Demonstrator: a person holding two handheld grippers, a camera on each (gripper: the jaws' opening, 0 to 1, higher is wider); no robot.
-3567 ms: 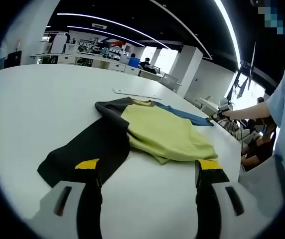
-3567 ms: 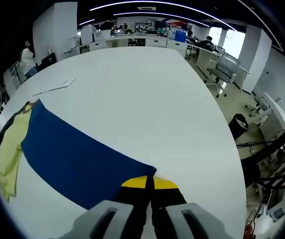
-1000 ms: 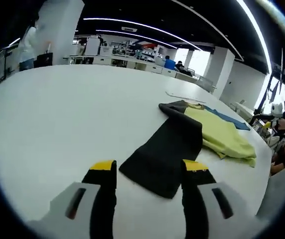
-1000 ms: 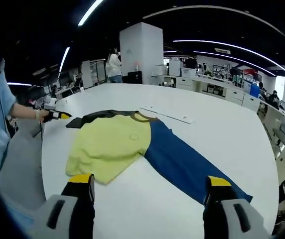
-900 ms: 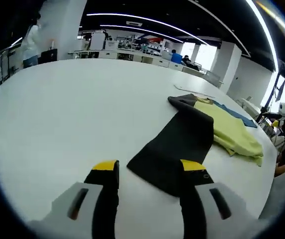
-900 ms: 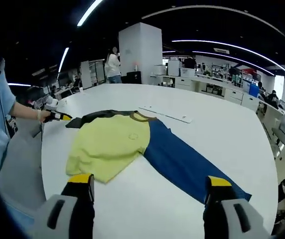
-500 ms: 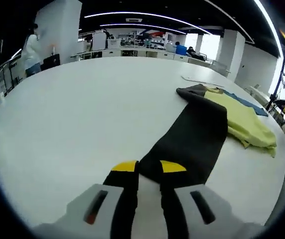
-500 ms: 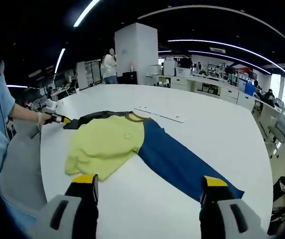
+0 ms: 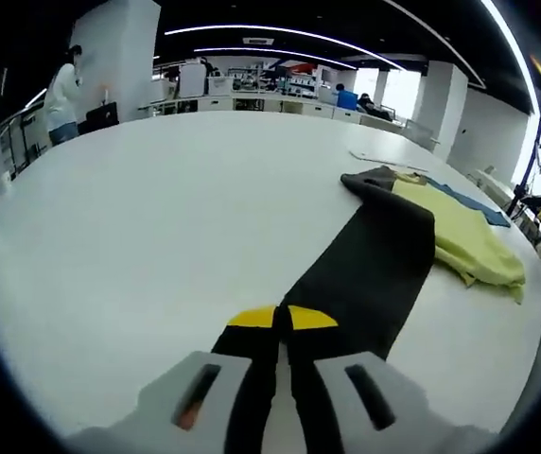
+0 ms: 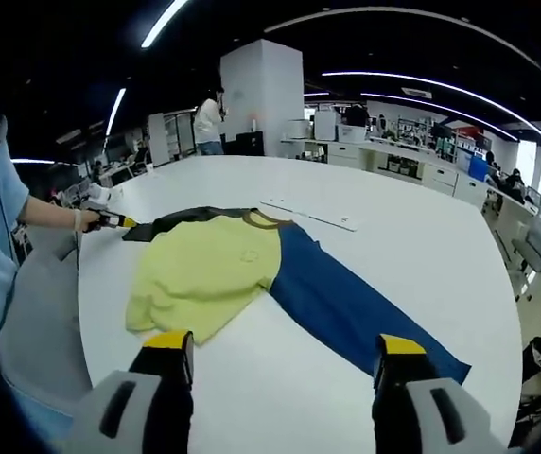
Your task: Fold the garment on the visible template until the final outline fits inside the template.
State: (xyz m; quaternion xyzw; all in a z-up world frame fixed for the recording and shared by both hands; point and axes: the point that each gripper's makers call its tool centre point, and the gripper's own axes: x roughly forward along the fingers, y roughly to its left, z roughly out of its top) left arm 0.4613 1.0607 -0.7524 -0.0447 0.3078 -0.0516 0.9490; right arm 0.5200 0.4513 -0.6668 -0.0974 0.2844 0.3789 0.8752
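The left gripper [image 9: 282, 320] has its jaws pinched on the cuff of the black sleeve [image 9: 365, 270] of the shirt [image 10: 216, 271] spread on the white table [image 10: 280, 378] — probably to fold it inward — while the right gripper [image 10: 275, 352] waits, jaws wide, near the blue sleeve [image 10: 346, 307].

Matt cloth garment [image 10: 252, 274] — smooth table [image 9: 138, 208]

open white table [image 9: 138, 218] around garment [image 10: 242, 270]

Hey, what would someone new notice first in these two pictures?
A three-coloured garment lies spread across the big white table: yellow-green body in the middle, black sleeve out one way, blue sleeve the other. The left gripper is shut on the black sleeve's end, while the right gripper hangs open near the blue one.
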